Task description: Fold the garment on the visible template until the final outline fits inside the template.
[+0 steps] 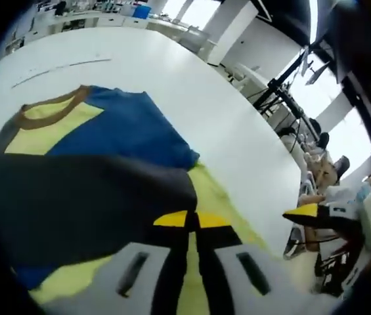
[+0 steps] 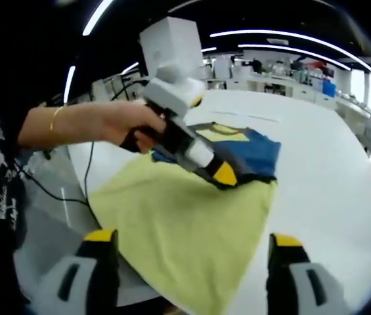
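My left gripper (image 2: 224, 174) has its yellow-tipped fingers (image 1: 172, 218) pressed together on a fold of the garment (image 1: 93, 164), a shirt in blue, yellow and dark panels with a brown collar. In the right gripper view I see my left hand (image 2: 129, 125) wrapped round that gripper's handle, the tips pinching the dark cloth where it meets the yellow template (image 2: 185, 223). The garment lies bunched on the far part of the template, its collar end turned away from me, its blue part spilling past the template's far edge onto the white counter (image 2: 329, 170). The template is a flat yellow sheet spread on the counter, with its near corner reaching the counter's edge

My right gripper (image 2: 192, 262) hangs above the near side of the template with its fingers (image 2: 101, 239) spread wide and nothing between them. In the left gripper view it comes in from the right (image 1: 329, 220), off past the counter's edge

Beyond the counter, people sit along a row of desks (image 1: 323, 164) by bright windows
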Motion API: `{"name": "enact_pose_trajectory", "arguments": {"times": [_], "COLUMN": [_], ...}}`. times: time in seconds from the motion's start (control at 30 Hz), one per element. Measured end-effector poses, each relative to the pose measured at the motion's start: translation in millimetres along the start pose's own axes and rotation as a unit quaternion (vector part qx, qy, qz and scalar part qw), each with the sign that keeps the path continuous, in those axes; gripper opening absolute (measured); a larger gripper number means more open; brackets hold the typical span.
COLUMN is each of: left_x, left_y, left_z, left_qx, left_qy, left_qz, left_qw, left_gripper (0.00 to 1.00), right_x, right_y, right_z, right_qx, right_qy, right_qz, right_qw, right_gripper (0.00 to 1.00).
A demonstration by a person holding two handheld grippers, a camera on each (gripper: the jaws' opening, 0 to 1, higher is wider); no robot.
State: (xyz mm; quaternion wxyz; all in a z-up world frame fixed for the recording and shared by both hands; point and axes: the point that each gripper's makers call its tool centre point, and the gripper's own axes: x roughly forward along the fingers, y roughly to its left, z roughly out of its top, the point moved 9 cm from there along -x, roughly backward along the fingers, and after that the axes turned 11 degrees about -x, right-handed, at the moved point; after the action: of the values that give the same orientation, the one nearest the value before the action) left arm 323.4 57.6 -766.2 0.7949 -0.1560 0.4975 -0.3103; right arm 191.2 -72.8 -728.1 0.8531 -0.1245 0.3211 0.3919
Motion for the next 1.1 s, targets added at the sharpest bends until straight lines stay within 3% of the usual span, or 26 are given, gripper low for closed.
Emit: {"name": "enact_pose_trajectory", "arguments": {"times": [0.3,0.4,0.5,0.57,0.7,0.83,0.93,1.1], "left_x": [-3,-7,-11,-15,-26,-36,-45,-57], "left_y": [-5.1,-5.5,-0.7,0.5,2.3,7.0,8.8,15.2], "left_z": [-5.7,-1.0,9.9,12.8,21.2,27.8,30.9,29.0], "left_qx": [0.037,0.054,0.07,0.079,0.114,0.118,0.141,0.168], "left_qy": [0.008,-0.014,-0.068,-0.084,-0.137,-0.187,-0.208,-0.214], "left_qz": [-0.002,-0.005,-0.001,0.001,0.007,0.017,0.021,0.033], "left_qw": [0.9993,0.9984,0.9953,0.9934,0.9839,0.9752,0.9676,0.9618], "left_gripper": [0.1,0.13,0.2,0.23,0.27,0.24,0.23,0.31], "right_x": [0,-1,-1,1,1,2,4,8], "right_y": [-5,-6,-8,-11,-15,-19,-24,-34], "right_z": [4.7,6.8,9.4,10.7,13.5,17.5,21.7,28.1], "right_qx": [0.012,0.016,0.021,0.025,0.031,0.042,0.05,0.065], "right_qy": [-0.01,-0.014,-0.014,-0.013,-0.011,-0.015,-0.017,-0.018], "right_qz": [-0.004,-0.005,-0.007,-0.008,-0.009,-0.008,-0.012,-0.024], "right_qw": [0.9999,0.9998,0.9997,0.9996,0.9994,0.999,0.9985,0.9975], "right_gripper": [0.93,0.92,0.9,0.89,0.88,0.84,0.81,0.75]}}
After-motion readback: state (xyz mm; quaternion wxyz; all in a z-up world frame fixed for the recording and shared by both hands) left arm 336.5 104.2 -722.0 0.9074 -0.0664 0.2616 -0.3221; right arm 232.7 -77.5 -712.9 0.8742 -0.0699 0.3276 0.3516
